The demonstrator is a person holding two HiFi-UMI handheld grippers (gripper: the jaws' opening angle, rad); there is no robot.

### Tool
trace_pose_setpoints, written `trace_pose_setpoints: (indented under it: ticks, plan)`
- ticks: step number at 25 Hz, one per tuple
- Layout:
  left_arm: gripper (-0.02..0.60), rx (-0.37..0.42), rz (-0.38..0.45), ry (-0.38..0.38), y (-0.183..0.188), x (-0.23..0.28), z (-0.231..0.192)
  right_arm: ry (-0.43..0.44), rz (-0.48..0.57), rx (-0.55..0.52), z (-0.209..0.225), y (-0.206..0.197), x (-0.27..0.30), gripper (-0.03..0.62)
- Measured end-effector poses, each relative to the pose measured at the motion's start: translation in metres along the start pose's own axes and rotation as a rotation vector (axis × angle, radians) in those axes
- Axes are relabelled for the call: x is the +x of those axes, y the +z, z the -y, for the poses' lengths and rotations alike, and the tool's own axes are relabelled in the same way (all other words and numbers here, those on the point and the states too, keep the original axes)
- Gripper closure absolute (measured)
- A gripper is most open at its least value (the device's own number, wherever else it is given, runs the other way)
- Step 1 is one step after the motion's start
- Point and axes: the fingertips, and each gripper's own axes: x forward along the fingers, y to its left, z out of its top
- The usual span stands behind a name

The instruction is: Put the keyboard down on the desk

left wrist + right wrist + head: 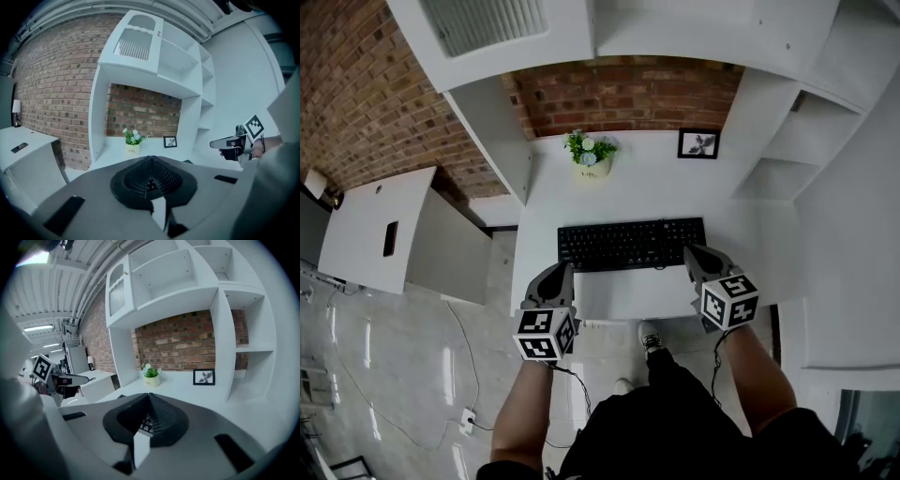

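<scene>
On the white desk (628,187) the black keyboard (628,244) lies flat and square to the front edge, in the middle of the desktop. At the keyboard's front left corner sits the left gripper (563,270), its tip touching or just over that corner. At the keyboard's right end sits the right gripper (692,251), its tip over the front right corner.

Both pairs of jaws are drawn close together. In the left gripper view the tips meet and only a narrow slit is left lower down, with a few keys and a strip of white desktop showing through it. The right gripper view shows the same: tips together, and a sliver of keys in the slit with white below. No view shows the keyboard lifted off the desk.

Behind the keyboard, near the brick wall (628,94), a small pot of flowers (592,167) stands towards the left and a framed picture (698,143) towards the right, both well apart from the keyboard. In front of the keyboard a band of bare desktop runs to the desk's edge.
</scene>
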Motion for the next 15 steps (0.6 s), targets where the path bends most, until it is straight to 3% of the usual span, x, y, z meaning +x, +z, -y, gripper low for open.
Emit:
trace_pose_setpoints:
  ticks: [7, 15]
  plan:
    - [0.563, 0.029, 0.024, -0.058, -0.004, -0.054, 0.022, -0.006, 0.073, -0.011, -0.053, 0.012, -0.057, 0.576]
    - [0.563, 0.066, 0.049, -0.083, -0.019, -0.092, 0.045, 0.001, 0.083, -0.011, -0.085, 0.002, -0.105, 0.576]
